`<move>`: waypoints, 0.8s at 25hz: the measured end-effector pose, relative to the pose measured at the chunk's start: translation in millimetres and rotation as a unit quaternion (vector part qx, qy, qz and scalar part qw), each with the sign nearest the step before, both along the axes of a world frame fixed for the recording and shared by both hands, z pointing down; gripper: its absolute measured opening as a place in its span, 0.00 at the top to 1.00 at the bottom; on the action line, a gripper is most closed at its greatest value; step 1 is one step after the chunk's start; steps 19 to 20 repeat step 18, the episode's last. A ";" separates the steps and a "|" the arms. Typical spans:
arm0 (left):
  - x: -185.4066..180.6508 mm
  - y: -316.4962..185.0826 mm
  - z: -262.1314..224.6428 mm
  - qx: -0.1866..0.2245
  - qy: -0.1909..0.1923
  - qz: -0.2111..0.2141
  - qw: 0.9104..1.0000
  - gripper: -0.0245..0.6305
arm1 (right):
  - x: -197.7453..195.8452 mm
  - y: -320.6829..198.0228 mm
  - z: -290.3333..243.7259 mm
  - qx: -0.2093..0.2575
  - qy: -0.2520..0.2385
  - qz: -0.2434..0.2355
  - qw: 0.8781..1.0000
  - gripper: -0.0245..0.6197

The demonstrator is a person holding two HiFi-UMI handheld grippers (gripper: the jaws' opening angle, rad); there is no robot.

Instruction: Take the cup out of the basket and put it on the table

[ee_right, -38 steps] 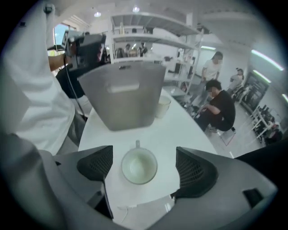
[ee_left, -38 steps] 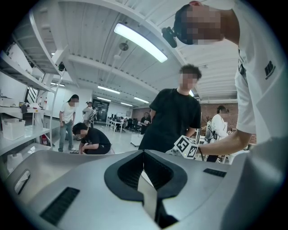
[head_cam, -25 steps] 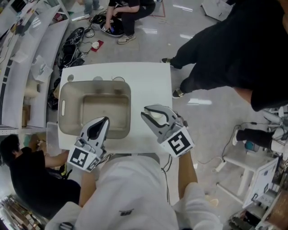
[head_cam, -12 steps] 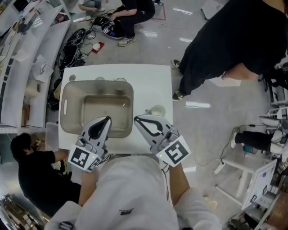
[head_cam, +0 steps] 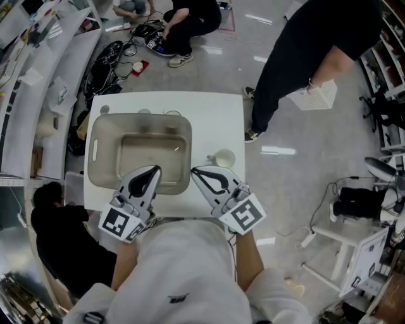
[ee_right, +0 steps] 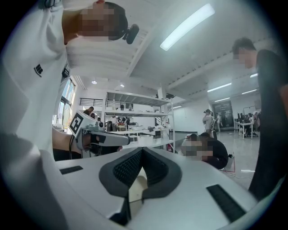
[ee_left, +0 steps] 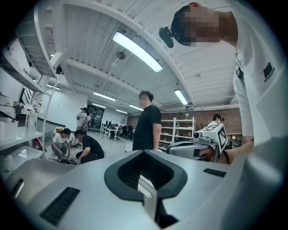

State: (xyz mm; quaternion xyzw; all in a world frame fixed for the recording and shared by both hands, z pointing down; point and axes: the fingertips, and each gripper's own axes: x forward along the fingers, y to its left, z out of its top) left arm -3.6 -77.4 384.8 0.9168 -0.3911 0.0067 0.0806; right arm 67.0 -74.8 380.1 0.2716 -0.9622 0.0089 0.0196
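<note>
A small cream cup (head_cam: pixel 223 157) stands upright on the white table (head_cam: pixel 209 117), just right of the translucent grey basket (head_cam: pixel 140 119), whose inside looks empty. My right gripper (head_cam: pixel 195 171) is shut with nothing in it, its tips a short way to the near left of the cup and apart from it. My left gripper (head_cam: pixel 154 170) is shut too and hovers over the basket's near rim. Both gripper views point upward at the room. The left gripper view shows its own left gripper (ee_left: pixel 144 153) shut, and the right gripper view shows the right gripper (ee_right: pixel 141 152) shut.
A person in black (head_cam: pixel 304 57) stands at the table's far right corner. Others crouch on the floor (head_cam: pixel 183 19) beyond it, by a heap of cables (head_cam: pixel 104 63). Another person (head_cam: pixel 57 234) sits at the near left. White shelving (head_cam: pixel 354 247) stands at right.
My right gripper has let go of the cup, shut, and drawn back toward me and to the left. The cup stays on the table. The standing person has shifted right.
</note>
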 end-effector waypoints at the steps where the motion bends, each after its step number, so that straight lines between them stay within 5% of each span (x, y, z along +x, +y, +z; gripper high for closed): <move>1: 0.0 0.2 0.1 -0.001 0.000 0.000 1.000 0.95 | 1.3 -0.6 1.0 -0.001 0.002 0.002 1.000 0.95; 20: -1.1 1.9 3.4 -0.005 -0.001 0.002 1.000 0.95 | -0.2 -0.2 4.7 0.002 0.012 0.005 1.000 0.95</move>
